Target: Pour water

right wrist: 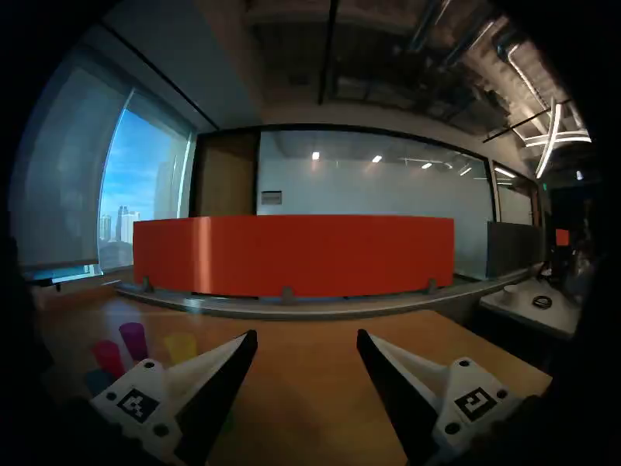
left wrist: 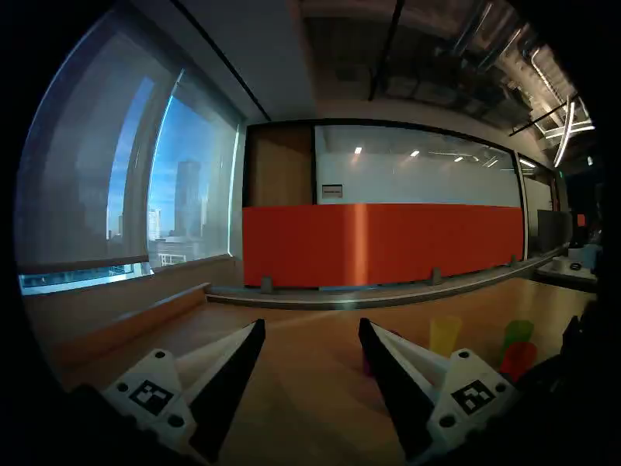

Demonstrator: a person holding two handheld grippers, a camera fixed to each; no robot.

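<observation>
In the left gripper view, my left gripper [left wrist: 310, 326] is open and empty above the wooden table [left wrist: 310, 388]. Right of it stand a yellow cup [left wrist: 445, 335], a green cup [left wrist: 518, 332] and a red cup [left wrist: 518, 359]. A purple cup [left wrist: 367, 362] peeks out behind the right finger. In the right gripper view, my right gripper [right wrist: 307, 338] is also open and empty over the table [right wrist: 310, 388]. To its left stand a purple cup [right wrist: 133, 339], a yellow cup [right wrist: 181, 347] and a red cup [right wrist: 108, 357]. Whether any cup holds water I cannot tell.
An orange partition [left wrist: 380, 245] on a grey rail runs along the table's far edge. A large window [left wrist: 178, 202] and a wooden ledge [left wrist: 132, 322] lie to the left. A white side desk [right wrist: 536, 303] with small objects stands at the far right.
</observation>
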